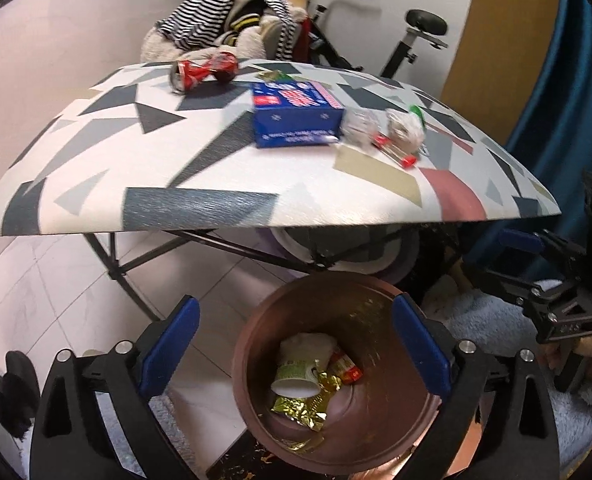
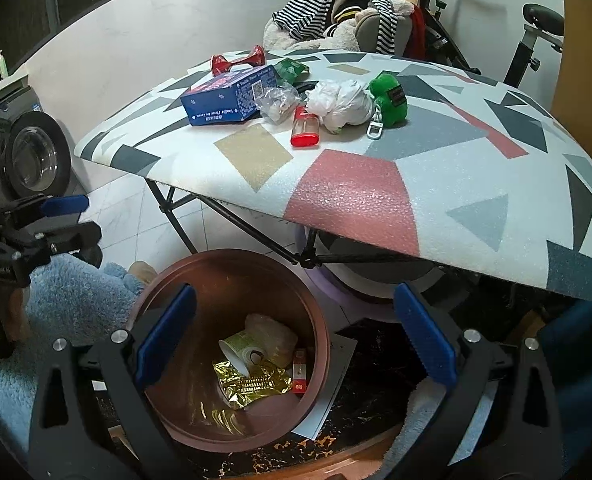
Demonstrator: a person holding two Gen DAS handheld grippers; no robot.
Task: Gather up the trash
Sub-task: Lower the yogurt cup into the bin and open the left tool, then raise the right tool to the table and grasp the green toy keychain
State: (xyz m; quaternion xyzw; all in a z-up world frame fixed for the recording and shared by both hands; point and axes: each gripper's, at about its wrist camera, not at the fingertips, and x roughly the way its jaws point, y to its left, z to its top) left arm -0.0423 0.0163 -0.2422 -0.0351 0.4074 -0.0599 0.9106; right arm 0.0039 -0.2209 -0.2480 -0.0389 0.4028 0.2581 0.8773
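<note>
A brown bin stands on the floor under the table's front edge. It holds a paper cup, gold foil and a red packet. My left gripper hangs open over the bin with nothing between its pads; the right wrist view shows it at the left. My right gripper is open and empty above the bin too. On the table lie a crushed red can, a blue box, clear plastic wrap, a white bag and a red lighter.
The patterned folding table overhangs the bin, its black legs beside it. A green plush keychain and a green wrapper lie on it. Behind are piled clothes and an exercise bike; a washing machine is left.
</note>
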